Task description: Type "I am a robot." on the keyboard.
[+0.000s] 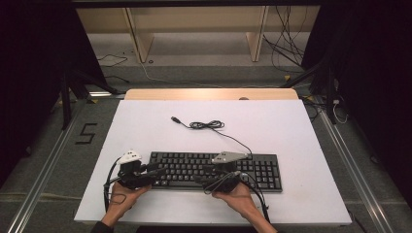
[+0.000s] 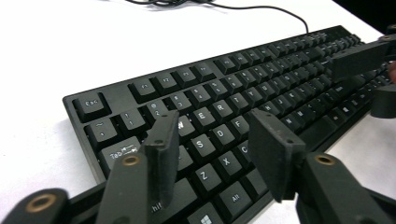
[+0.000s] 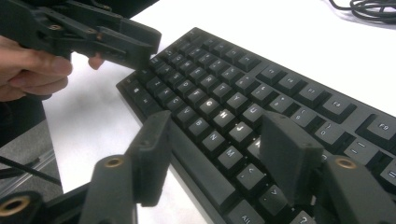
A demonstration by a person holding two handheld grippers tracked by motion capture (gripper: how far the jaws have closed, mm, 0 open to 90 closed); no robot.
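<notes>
A white rectangular tabletop carries a black plastic computer keyboard near its front edge, its black cable coiled toward the rear. The left tool and right tool hover over the keys, both gaping wide, holding nothing.

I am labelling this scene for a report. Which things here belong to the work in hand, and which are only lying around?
In use:
- black keyboard
- left gripper, open, over the keyboard's left end
- right gripper, open, over its middle keys

Lying about:
- keyboard's coiled cable, unplugged on the white table
- loose cables on the floor
</notes>
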